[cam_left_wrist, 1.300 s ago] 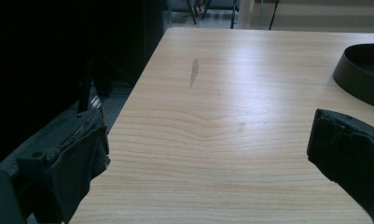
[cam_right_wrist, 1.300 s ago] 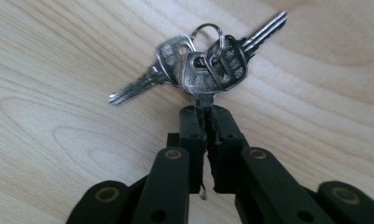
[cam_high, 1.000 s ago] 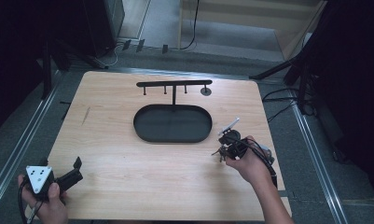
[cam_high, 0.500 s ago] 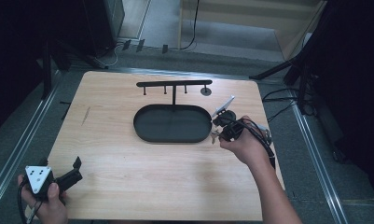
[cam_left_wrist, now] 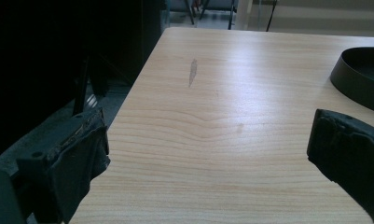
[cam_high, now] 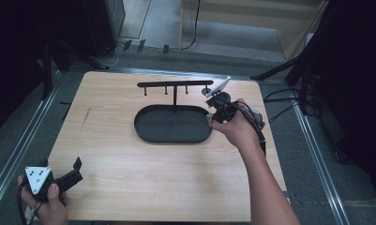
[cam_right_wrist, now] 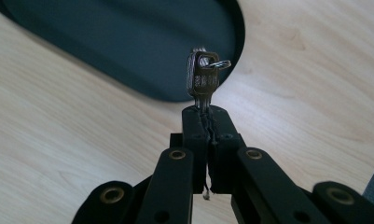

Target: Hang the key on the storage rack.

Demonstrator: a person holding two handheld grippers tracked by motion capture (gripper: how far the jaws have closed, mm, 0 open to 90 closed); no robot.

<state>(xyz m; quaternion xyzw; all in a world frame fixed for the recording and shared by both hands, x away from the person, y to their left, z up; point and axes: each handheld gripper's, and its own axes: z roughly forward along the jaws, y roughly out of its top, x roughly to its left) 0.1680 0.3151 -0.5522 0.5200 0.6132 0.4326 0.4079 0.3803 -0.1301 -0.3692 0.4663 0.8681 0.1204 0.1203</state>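
In the right gripper view my right gripper (cam_right_wrist: 206, 113) is shut on a small metal key (cam_right_wrist: 202, 80), which stands up from the pinched jaws with a ring through its head. The high view shows this gripper (cam_high: 211, 99) raised over the right end of a black oval tray (cam_high: 143, 133), close beside the right tip of a black hook rack (cam_high: 175, 85). The tray (cam_right_wrist: 128, 42) lies just beyond the key. Near the table's front left corner my left gripper (cam_high: 61, 164) is open, and nothing sits between its jaws (cam_left_wrist: 210, 135).
The tray and rack stand on a light wooden table (cam_high: 129, 178). Metal rails run along both sides of the table, and cables lie on the floor at the right. The tray's rim (cam_left_wrist: 357, 74) is far right in the left gripper view.
My right hand has risen and moved away from the person, from beside the tray's near right side to its far right end by the rack, key still held. The left hand has stayed put.
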